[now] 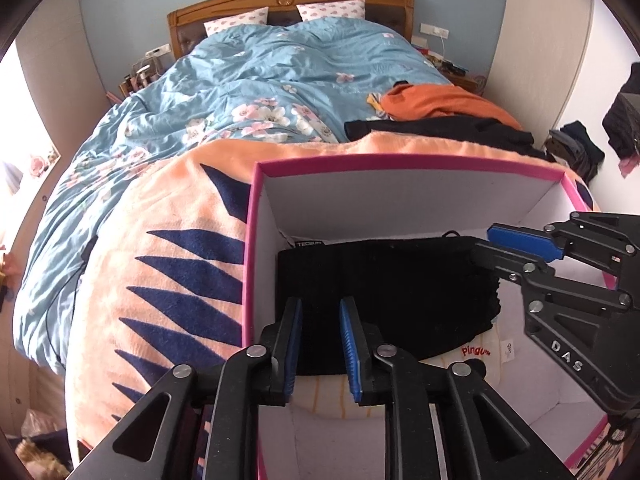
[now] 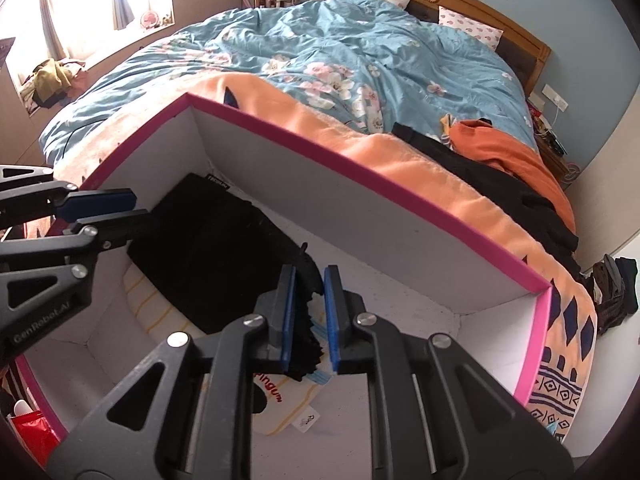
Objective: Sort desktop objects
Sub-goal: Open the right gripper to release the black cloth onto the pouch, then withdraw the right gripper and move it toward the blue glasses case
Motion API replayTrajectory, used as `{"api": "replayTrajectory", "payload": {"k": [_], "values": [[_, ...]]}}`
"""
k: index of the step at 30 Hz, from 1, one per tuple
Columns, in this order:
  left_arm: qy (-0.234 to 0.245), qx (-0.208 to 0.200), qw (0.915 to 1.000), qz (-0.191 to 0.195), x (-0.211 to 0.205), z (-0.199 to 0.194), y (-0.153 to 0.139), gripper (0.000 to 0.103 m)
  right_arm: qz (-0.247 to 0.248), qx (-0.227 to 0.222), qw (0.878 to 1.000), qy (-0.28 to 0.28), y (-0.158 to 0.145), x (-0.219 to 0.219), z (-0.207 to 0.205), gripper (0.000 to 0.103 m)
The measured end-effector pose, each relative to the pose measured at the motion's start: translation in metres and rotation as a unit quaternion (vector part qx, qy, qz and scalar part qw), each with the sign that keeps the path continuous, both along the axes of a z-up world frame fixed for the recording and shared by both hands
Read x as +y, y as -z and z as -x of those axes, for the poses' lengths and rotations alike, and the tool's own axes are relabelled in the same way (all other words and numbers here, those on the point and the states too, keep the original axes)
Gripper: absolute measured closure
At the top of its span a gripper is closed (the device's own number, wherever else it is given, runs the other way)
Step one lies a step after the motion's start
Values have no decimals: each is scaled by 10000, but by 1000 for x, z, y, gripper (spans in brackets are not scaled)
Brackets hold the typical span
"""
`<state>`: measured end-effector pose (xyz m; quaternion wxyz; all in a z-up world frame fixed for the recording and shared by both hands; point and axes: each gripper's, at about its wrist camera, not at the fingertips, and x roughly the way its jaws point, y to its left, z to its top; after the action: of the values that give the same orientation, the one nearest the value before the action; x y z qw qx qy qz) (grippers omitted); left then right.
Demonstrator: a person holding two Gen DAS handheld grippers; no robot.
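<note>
A box [image 1: 256, 240] sits on a blanket [image 1: 168, 264] at the foot edge of the bed [image 1: 288, 0]. In the box, a pouch [image 1: 400, 280] lies on a towel [image 2: 280, 400]. Behind the box, clothes [image 1: 440, 124] lie near the bed's right edge.

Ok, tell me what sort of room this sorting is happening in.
A bedroom, most likely in a home. A large bed with a wooden headboard and two pillows fills the view, and the pink-rimmed box being packed sits on a peach blanket at its foot.
</note>
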<state>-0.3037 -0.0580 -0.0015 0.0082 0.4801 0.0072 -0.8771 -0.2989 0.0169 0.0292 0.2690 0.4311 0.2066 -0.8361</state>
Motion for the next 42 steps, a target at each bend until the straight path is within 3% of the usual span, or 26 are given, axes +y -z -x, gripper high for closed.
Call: {"api": "replayTrajectory", "payload": {"k": [10, 17, 23, 26, 32, 36, 42], "values": [[61, 524, 9982, -299, -2, -35, -32, 63, 392, 297, 9987, -96, -23, 15, -34, 84], [46, 974, 9948, -310, 1, -76, -56, 47, 1061, 375, 9929, -395, -48, 34, -77, 83], [-60, 1401, 9901, -40, 9, -119, -73, 35, 1598, 506, 9829, -765, -67, 50, -124, 81], [-7, 1649, 9863, 78, 18, -146, -80, 23, 1919, 514, 9760, -893, -73, 60, -148, 76], [31, 1919, 9809, 305, 29, -187, -86, 16, 2173, 368, 9691, -1109, -70, 70, -179, 69], [17, 2136, 9760, 421, 34, -207, -88, 0, 2284, 256, 9655, -1224, -65, 75, -197, 63], [2, 2145, 9757, 437, 32, -227, -83, 0, 2251, 114, 9656, -1295, -51, 80, -216, 62]]}}
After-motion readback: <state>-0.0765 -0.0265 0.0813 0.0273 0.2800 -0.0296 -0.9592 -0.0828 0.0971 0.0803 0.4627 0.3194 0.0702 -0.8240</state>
